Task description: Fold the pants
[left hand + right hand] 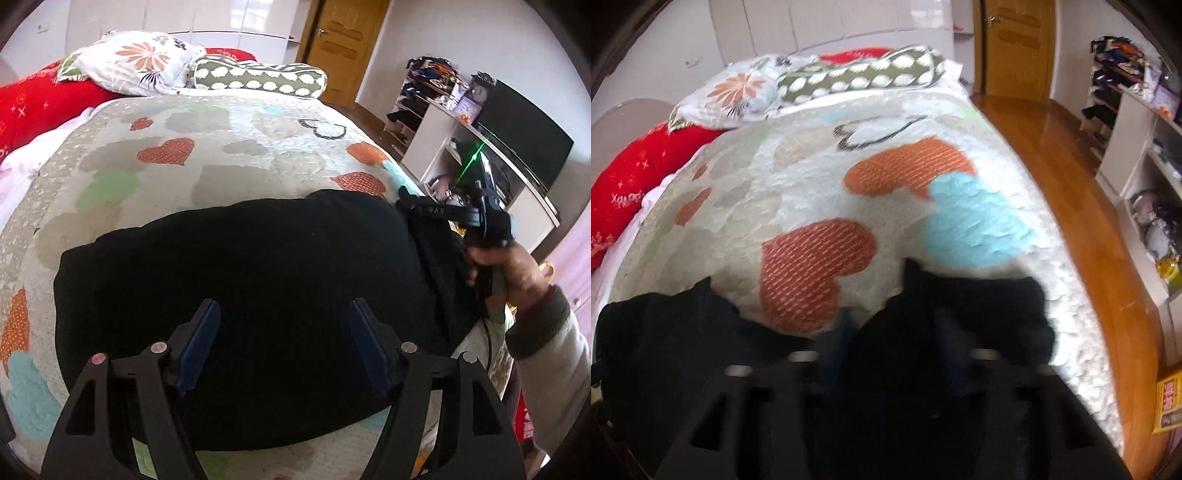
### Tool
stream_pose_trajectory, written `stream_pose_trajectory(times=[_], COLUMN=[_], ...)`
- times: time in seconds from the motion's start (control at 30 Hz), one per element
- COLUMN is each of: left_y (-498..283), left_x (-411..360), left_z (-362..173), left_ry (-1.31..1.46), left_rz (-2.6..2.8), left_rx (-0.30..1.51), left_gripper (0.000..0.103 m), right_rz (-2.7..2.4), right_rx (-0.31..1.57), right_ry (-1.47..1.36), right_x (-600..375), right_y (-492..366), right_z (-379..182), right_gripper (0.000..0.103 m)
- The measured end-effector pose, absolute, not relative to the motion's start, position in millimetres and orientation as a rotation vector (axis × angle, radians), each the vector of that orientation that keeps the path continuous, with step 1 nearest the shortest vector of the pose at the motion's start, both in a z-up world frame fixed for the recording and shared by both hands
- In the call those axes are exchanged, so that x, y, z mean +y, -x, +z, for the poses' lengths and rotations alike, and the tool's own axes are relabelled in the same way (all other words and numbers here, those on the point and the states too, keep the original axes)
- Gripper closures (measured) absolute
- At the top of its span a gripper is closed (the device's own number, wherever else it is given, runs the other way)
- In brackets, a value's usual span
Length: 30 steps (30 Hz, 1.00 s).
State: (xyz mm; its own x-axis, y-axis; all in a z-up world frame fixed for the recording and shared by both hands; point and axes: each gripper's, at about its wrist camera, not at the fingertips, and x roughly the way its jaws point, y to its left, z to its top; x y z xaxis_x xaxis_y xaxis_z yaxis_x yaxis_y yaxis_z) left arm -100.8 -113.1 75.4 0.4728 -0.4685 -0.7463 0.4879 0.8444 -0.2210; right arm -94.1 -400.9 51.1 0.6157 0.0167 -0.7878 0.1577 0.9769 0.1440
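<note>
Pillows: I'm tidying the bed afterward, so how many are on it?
2. A white floral pillow lies at the head of the bed, a green white-spotted pillow just right of it. The red bundle to their left could hide or be another.

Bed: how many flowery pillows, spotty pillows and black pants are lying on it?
Flowery pillow: 1
Spotty pillow: 1
Black pants: 1
Total: 3
</note>
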Motion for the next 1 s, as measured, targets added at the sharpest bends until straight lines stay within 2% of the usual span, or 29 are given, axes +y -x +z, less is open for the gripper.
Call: stream_pose_trajectory(times=[0.03, 0.27, 0.47, 0.5, 0.6, 0.63, 0.67, 1.0], left_y=[102.9, 106.8, 102.8, 100.2, 94.2, 92.3, 91.4, 78.7], left_x=[-111.0, -84.4, -39.8, -31.0, -7.8, 0.1, 5.4, 35.6], left_z=[77.0, 83.5, 88.0, 86.7, 82.1, 79.7, 77.9, 56.6], left_ry=[-0.03, -0.009, 0.082, 0.1, 0.153, 0.169, 0.178, 0.344], left_rz=[-0.585, -0.536, -0.431, -0.403, -0.332, -0.312, -0.297, -0.288], left_rx=[0.897, 0.876, 0.857, 0.861, 0.882, 0.888, 0.891, 0.952], left_gripper=[0.031, 0.032, 0.028, 0.027, 0.026, 0.024, 0.023, 0.021], right_rz=[-0.059, -0.097, -0.141, -0.14, -0.114, -0.103, -0.099, -0.108], right_rx=[0.886, 0.722, 0.784, 0.791, 0.769, 0.771, 0.777, 0.794], right_ry=[-0.254, -0.349, -0.435, -0.45, -0.515, -0.518, -0.507, -0.47], right_x=[-409.2, -456.2, -479.0, -480.1, -480.3, -478.0, -474.9, -463.9], right_y=[105.5, 234.4, 278.1, 279.6, 282.1, 282.6, 281.1, 270.7], right_z=[56.8, 104.4, 73.1, 68.3, 61.2, 60.4, 60.2, 55.1], right_gripper=[0.094, 0.094, 0.094, 0.093, 0.079, 0.067, 0.061, 0.06])
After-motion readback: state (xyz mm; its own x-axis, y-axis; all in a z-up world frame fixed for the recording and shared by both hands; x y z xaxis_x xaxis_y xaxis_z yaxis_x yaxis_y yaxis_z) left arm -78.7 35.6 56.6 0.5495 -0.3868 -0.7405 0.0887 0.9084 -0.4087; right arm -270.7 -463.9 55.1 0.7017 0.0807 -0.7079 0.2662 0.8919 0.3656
